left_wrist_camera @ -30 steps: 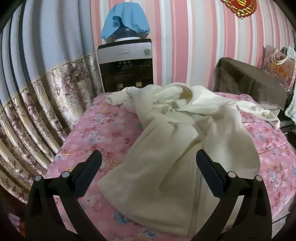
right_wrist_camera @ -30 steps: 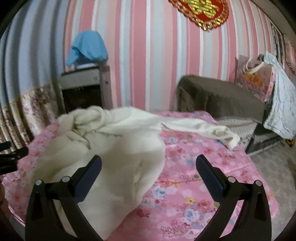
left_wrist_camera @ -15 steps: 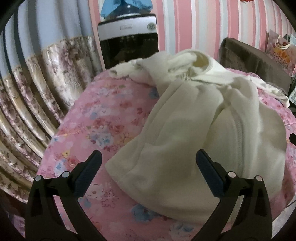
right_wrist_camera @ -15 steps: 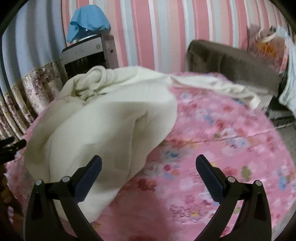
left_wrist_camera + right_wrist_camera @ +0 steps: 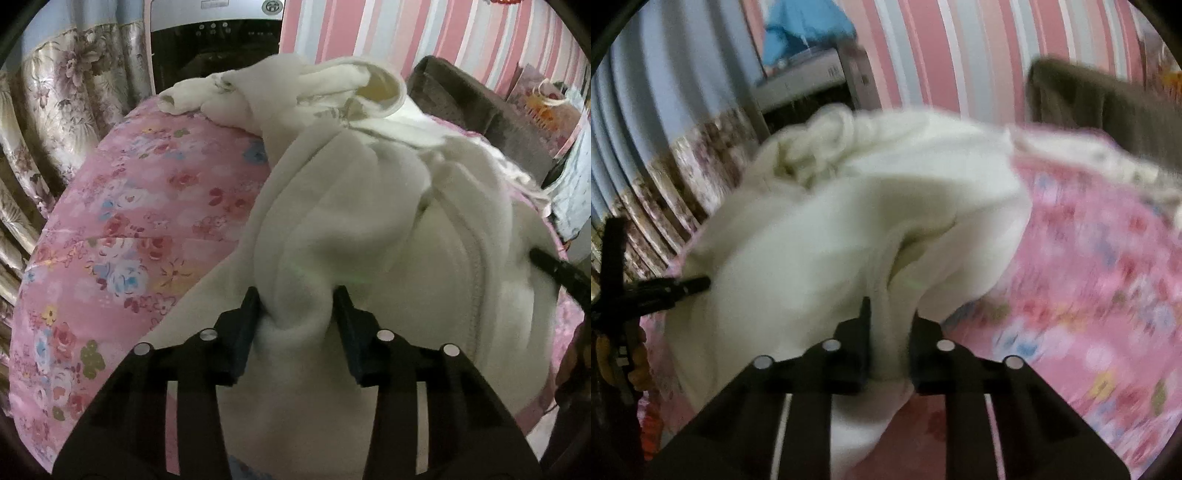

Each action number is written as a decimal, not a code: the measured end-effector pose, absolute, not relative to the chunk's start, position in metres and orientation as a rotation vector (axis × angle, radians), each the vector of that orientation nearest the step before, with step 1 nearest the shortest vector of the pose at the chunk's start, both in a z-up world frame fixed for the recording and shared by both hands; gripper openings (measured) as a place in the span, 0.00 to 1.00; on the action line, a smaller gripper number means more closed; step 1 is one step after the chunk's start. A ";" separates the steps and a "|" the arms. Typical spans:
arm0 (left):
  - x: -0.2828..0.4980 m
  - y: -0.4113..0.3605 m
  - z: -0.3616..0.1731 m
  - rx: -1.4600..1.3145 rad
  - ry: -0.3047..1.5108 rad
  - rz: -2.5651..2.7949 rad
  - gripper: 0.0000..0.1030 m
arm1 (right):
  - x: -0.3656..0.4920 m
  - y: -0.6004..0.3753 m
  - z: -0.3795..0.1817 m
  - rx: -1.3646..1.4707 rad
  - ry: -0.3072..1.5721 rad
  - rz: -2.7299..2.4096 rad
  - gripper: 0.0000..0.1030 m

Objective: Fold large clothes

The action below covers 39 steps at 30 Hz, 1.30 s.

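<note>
fig.: your left gripper (image 5: 297, 306) & right gripper (image 5: 888, 325) are closing, each w/ a bunch of the cream garment (image 5: 369, 229) between its jaws; garment crumpled, no fold made yet.

Home bedrm: floral bedspread (image 5: 122, 229), curtains (image 5: 70, 92), striped wallpaper (image 5: 960, 55).

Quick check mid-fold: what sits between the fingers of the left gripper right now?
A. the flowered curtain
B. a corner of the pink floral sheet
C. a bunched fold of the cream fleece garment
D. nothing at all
C. In the left wrist view the left gripper has its closing jaws pressed on either side of a bunched fold of the cream fleece garment, which lies on the pink floral sheet.
</note>
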<state>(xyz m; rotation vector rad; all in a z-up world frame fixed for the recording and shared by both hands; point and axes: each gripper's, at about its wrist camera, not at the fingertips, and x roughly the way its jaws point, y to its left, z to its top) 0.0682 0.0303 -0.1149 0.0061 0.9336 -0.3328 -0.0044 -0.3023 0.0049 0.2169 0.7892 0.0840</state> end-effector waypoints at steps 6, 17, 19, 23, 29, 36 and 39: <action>0.036 0.007 -0.073 0.008 0.837 -0.391 0.91 | -0.038 -0.347 0.097 0.099 0.617 -0.053 0.15; 0.026 -0.037 -0.110 0.111 0.920 -0.383 0.92 | -0.056 -0.423 0.030 0.184 0.889 -0.186 0.59; 0.028 -0.033 -0.119 0.097 0.951 -0.393 0.91 | -0.062 -0.435 0.029 0.200 0.879 -0.208 0.65; 0.036 -0.033 -0.134 0.027 0.993 -0.466 0.57 | -0.050 -0.437 0.007 0.311 0.898 -0.121 0.65; 0.031 -0.017 -0.116 -0.092 0.947 -0.525 0.21 | -0.040 -0.395 -0.005 0.320 0.909 0.048 0.18; -0.019 0.029 -0.047 -0.003 0.802 -0.446 0.19 | -0.065 -0.350 0.062 0.207 0.831 0.085 0.17; -0.011 0.037 -0.073 -0.012 0.892 -0.451 0.23 | -0.057 -0.346 0.035 0.167 0.918 0.022 0.18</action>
